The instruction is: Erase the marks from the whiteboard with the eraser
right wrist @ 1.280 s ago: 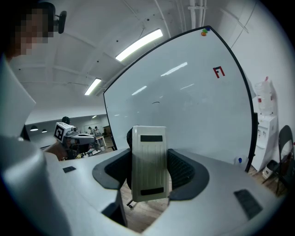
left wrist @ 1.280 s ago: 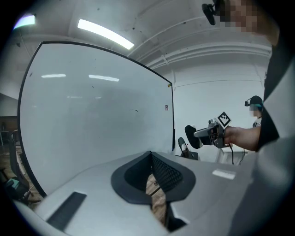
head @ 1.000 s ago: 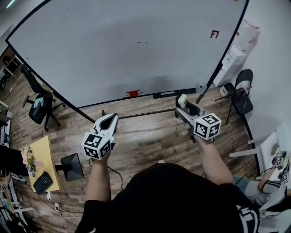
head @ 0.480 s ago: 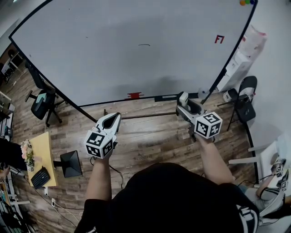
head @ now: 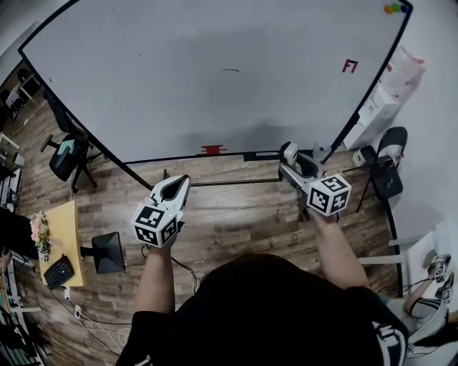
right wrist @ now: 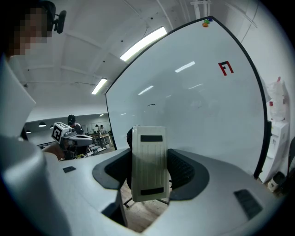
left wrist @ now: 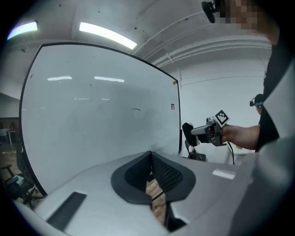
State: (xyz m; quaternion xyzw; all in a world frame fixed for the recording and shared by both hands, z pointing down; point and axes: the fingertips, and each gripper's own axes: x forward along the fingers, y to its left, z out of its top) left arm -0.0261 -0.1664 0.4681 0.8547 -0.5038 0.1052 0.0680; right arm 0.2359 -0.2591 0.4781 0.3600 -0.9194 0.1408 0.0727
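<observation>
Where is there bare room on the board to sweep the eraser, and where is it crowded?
The eraser sits in the right gripper's jaws. The whiteboard is mostly bare: blank left of the small black mark, and between it and the red mark. The floor before the board is open. Crowded: magnets at the top right corner, office chair left, boxes right.

The whiteboard [head: 179, 93] stands beyond left gripper [head: 178, 184] and right gripper [head: 293, 161] (eraser [head: 288, 151] in the latter).

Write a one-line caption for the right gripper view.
Right gripper clamps a white eraser, facing the whiteboard and its red mark.
</observation>
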